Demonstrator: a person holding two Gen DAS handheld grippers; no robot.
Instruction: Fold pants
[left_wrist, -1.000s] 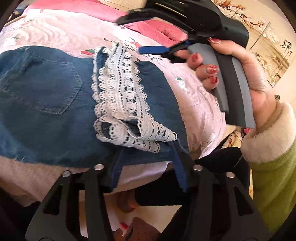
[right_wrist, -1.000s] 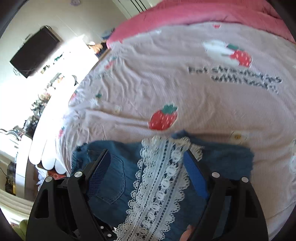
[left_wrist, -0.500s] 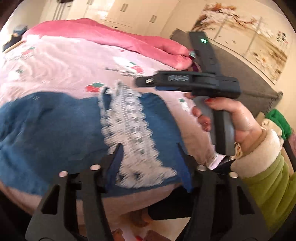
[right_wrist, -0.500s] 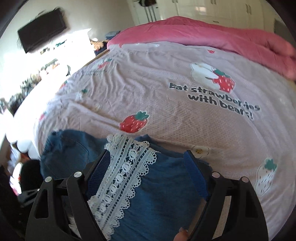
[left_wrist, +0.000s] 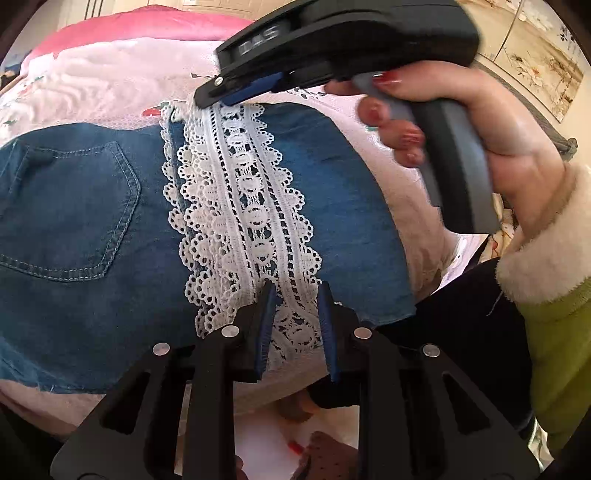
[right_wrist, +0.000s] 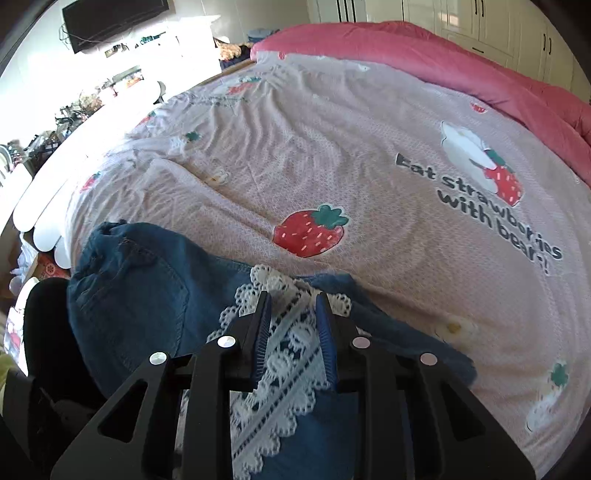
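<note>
Denim pants (left_wrist: 92, 229) lace trim (left_wrist: 255, 221) lies between both partly spread, ungripping tools

A home bedroom: a wide bed under a pale pink strawberry-print sheet (right_wrist: 332, 155), a rolled pink quilt (right_wrist: 443, 62), white wardrobe doors (right_wrist: 461, 18), a black wall-mounted television (right_wrist: 114, 18).

"Eat strawberries with bear~!" in dark letters on the pink bedsheet (right_wrist: 332, 155), right side, beside a printed bear with strawberry, blurred pale lettering, unreadable, on the black body of the right hand-held gripper (left_wrist: 236, 96)
</note>
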